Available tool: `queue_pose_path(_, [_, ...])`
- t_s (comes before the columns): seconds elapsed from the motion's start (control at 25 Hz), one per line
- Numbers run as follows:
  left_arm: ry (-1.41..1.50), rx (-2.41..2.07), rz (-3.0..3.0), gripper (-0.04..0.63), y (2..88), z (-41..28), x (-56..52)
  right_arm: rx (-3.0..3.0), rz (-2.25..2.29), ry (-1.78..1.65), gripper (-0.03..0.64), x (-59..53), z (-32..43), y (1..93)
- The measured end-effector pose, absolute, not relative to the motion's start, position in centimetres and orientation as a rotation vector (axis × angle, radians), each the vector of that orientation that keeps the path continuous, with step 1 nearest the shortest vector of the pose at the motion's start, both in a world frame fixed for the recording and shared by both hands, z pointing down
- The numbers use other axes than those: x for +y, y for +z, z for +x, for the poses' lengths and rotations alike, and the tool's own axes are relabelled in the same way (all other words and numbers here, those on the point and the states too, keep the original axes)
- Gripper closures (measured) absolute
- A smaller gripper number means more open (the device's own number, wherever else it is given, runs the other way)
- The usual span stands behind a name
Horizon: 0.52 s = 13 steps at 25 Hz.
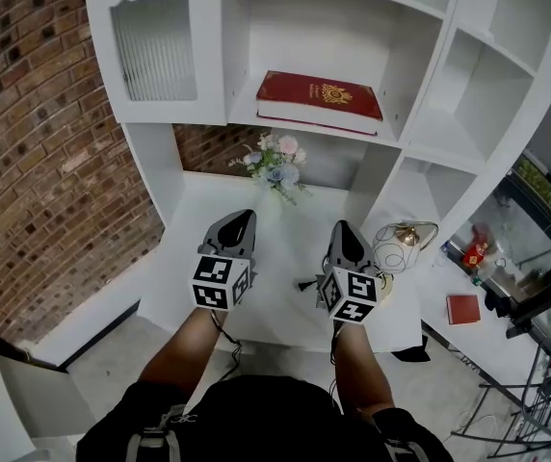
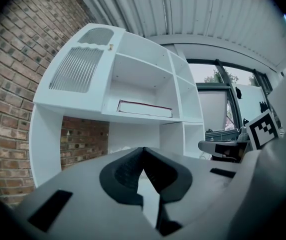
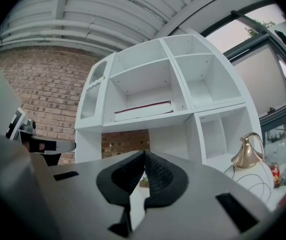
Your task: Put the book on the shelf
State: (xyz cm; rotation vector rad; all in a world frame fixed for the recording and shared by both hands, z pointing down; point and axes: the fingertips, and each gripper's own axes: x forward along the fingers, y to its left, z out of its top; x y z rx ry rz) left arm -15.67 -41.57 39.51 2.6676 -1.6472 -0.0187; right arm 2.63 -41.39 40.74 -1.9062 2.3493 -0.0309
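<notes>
Near the shelf [image 1: 240, 107] edge lies the book [image 1: 319, 97].

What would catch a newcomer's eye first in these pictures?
A red book with a gold emblem lies flat in the middle compartment of the white shelf unit. Below it, over the desk, the left gripper and right gripper are held side by side, both shut and empty. A small flower bunch stands under the book's shelf.
</notes>
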Motion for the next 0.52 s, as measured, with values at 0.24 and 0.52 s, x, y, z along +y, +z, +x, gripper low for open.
queue_pose_path(0.24, [-0.012,-1.623,2.669,0.581,39.63,-15.88,-41.49,2.343,-1.919,-0.036,0.603,-41.18,2.31,40.81])
queue_pose_path(0.52, [-0.011,-1.59,2.667,0.581,39.97,-16.53,-42.12,2.324,-1.93,-0.039,0.603,-41.4,1.78,40.84])
